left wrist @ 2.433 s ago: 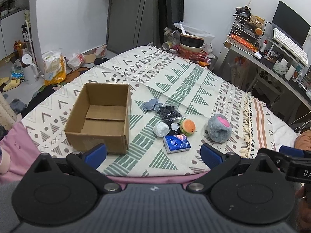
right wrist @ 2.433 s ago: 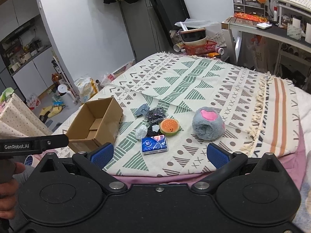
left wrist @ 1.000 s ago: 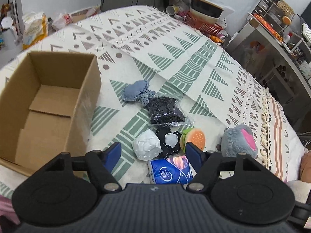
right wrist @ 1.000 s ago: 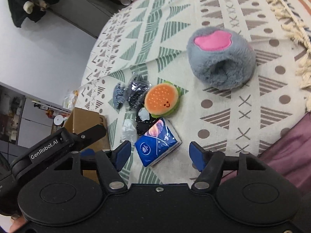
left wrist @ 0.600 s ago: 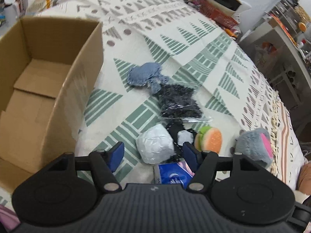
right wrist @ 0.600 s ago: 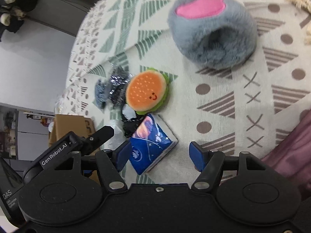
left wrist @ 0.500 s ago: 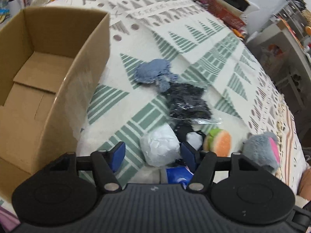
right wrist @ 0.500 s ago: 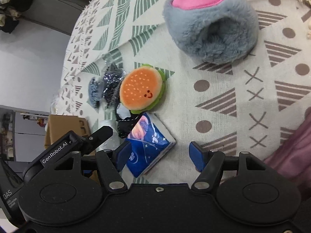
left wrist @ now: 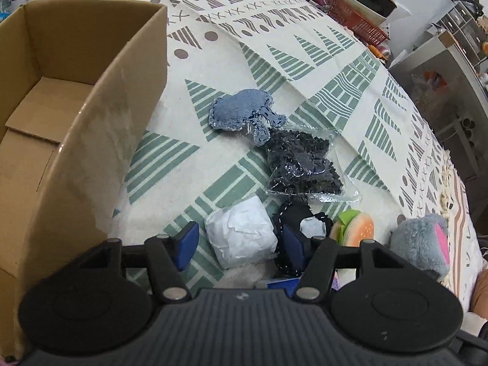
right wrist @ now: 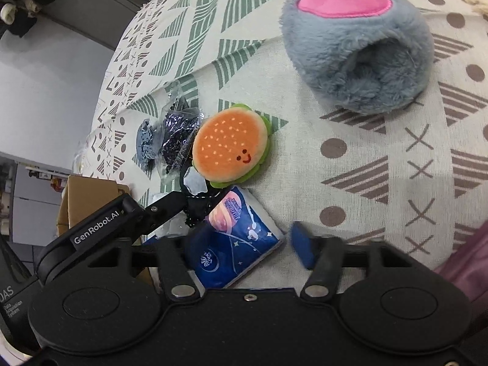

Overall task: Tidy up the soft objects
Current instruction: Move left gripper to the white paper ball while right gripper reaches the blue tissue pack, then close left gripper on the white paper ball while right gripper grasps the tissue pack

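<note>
Left tongs (left wrist: 239, 242) apart, straddling white paper wad (left wrist: 241, 236) right of cardboard box (left wrist: 82, 116); right tongs (right wrist: 244, 244) apart astride blue tissue pack (right wrist: 235, 238), long axis diagonal.

A cream bedspread with green and brown geometric print (left wrist: 305, 70) covers the bed. Beyond its far edge stand a red plastic basket (left wrist: 357, 19) and a grey desk (left wrist: 451, 58); a pale wall (right wrist: 45, 97) rises opposite.
</note>
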Demonstrator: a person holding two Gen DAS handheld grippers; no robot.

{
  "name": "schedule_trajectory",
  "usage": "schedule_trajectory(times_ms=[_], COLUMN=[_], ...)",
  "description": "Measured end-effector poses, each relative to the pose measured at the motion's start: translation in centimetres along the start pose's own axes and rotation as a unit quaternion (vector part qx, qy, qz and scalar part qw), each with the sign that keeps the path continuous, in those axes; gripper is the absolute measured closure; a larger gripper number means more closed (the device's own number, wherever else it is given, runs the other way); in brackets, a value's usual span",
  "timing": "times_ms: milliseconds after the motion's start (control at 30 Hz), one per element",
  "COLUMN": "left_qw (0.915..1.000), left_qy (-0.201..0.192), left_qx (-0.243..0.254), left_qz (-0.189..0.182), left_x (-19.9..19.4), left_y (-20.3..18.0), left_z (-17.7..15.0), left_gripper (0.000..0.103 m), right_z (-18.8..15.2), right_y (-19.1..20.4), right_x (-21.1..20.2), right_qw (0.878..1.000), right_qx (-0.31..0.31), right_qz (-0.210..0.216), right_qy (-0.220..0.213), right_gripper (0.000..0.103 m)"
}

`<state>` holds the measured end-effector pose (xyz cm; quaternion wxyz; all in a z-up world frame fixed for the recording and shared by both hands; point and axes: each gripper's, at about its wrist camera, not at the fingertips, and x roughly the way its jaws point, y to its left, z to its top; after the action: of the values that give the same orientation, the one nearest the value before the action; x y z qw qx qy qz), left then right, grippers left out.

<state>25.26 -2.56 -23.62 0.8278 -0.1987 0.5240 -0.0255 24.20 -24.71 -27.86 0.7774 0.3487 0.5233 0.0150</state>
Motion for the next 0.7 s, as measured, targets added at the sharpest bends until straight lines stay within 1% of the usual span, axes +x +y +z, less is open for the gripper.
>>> schedule_trajectory(times_ms=[33,67,133,267,400,500,600,700], left_qw=[1.0,1.0,1.0,0.9999,0.9999,0.9999,0.9998,0.9997], left_qy=[-0.001,-0.001,-0.001,-0.004,-0.009,-0.015,-0.011,-0.006], left_qx=[0.0,-0.001,-0.009,-0.01,-0.014,0.001,0.017,0.025], left_qz=[-0.002,-0.004,-0.004,0.004,-0.001,-0.007,-0.006,-0.002], left_x=[-0.1,-0.1,-0.3,-1.2,-2.4,-3.5,-3.8,-3.6], left_y=[0.0,0.0,0.2,0.4,0.6,0.2,-0.2,-0.3], left_z=[0.0,0.0,0.0,-0.5,-0.9,-1.5,-2.2,-2.8], left_gripper=[0.053,0.055,0.056,0.056,0.056,0.056,0.056,0.056], right_z=[0.1,0.1,0.0,-0.3,-0.6,-0.8,-1.0,-1.1], right_y=[-0.2,-0.3,-0.4,-0.3,-0.1,-0.2,-0.2,-0.1], right_x=[0.0,-0.1,-0.3,-1.2,-2.6,-3.6,-4.4,-5.1], right_qw=[1.0,1.0,1.0,1.0,0.999,0.998,0.997,0.996], right_qx=[0.004,0.006,0.004,-0.007,-0.017,-0.014,-0.015,-0.015], right_qz=[0.004,0.005,0.011,0.022,0.025,0.021,0.023,0.026], right_qy=[0.0,-0.001,-0.006,-0.014,-0.037,-0.056,-0.07,-0.08], right_gripper=[0.06,0.064,0.068,0.075,0.078,0.078,0.078,0.081])
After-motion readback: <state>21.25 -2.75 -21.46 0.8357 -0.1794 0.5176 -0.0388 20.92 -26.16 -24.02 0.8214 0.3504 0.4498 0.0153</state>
